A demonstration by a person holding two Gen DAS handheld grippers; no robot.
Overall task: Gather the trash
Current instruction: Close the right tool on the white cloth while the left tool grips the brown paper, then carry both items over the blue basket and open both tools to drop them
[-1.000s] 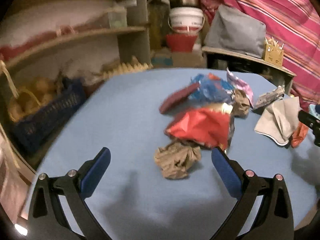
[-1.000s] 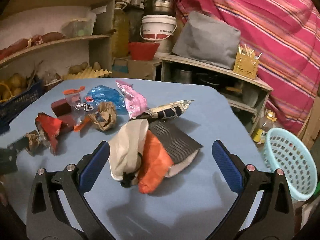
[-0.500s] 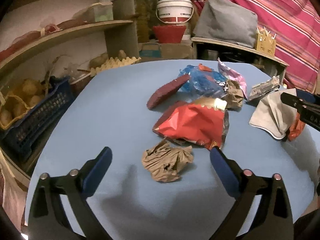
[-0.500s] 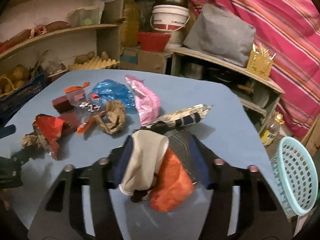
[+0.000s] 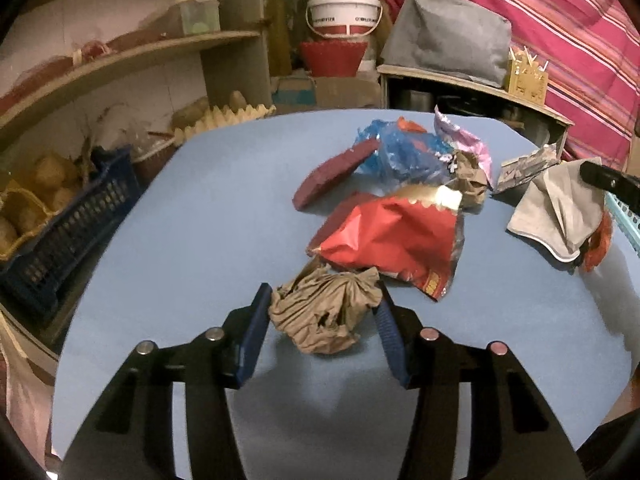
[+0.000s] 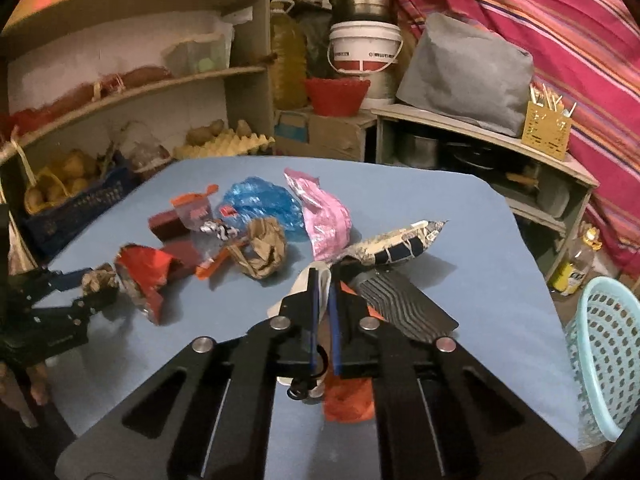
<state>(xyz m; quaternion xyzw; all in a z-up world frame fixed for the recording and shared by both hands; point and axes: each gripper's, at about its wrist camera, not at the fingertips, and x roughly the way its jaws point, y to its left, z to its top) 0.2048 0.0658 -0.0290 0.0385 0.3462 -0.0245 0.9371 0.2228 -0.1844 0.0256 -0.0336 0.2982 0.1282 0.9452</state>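
A pile of trash lies on the blue table (image 5: 200, 220). My left gripper (image 5: 324, 308) is shut on a crumpled brown paper ball (image 5: 324, 316), just in front of a red snack bag (image 5: 392, 240). My right gripper (image 6: 325, 292) is shut on a grey-white cloth pouch (image 6: 304, 284) with an orange piece (image 6: 346, 402) under it; the pouch also shows in the left wrist view (image 5: 560, 208). A blue plastic bag (image 6: 260, 204), a pink wrapper (image 6: 326, 220), another brown paper ball (image 6: 264, 248) and a silver wrapper (image 6: 396, 244) lie behind.
A light blue mesh basket (image 6: 604, 356) stands off the table's right edge. A dark blue crate (image 5: 60, 232) with potatoes sits left of the table. Shelves, a white bucket (image 6: 364, 50) and a red bowl (image 6: 336, 94) stand behind. A maroon flat pack (image 5: 332, 174) lies mid-table.
Both grippers have closed: the left around the brown paper ball, the right on the cloth pouch. Both moved forward to their items.
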